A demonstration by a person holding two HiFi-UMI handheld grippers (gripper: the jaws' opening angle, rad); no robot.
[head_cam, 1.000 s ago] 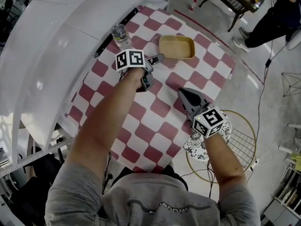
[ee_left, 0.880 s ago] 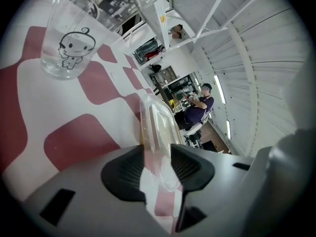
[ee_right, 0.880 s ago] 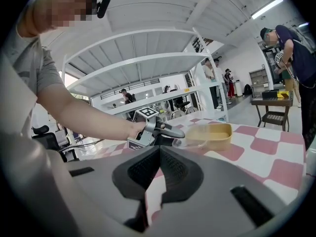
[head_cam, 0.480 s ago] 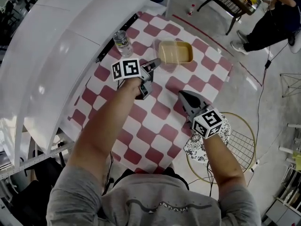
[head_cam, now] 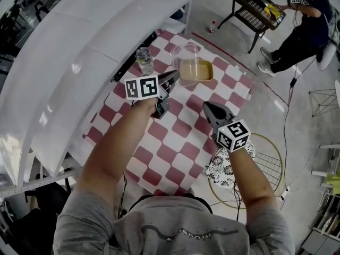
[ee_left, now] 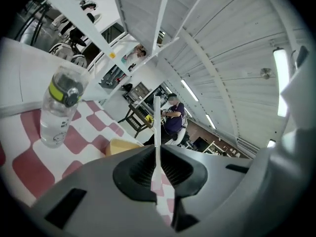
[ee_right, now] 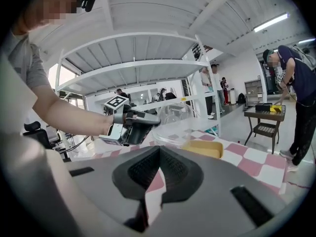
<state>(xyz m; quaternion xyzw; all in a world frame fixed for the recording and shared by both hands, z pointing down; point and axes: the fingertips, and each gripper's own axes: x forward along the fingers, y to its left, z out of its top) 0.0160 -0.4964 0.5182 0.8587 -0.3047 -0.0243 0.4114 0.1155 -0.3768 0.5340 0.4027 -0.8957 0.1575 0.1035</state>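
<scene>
Hanging tilted above the tan container near the far edge of the checkered table, the clear lid is pinched by its rim in the left gripper, forearm stretched forward. A water bottle stands just left, beside the white shelf (tight on that side). The right gripper, jaws together on nothing, hovers nearer over open cloth.

Bright, even indoor lighting; fisheye gripper views.
Ceiling tube lights supply illumination; white shelf shows glare; shadows faint; gripper views dark-vignetted, edges bowed; right gripper body near lens soft.
</scene>
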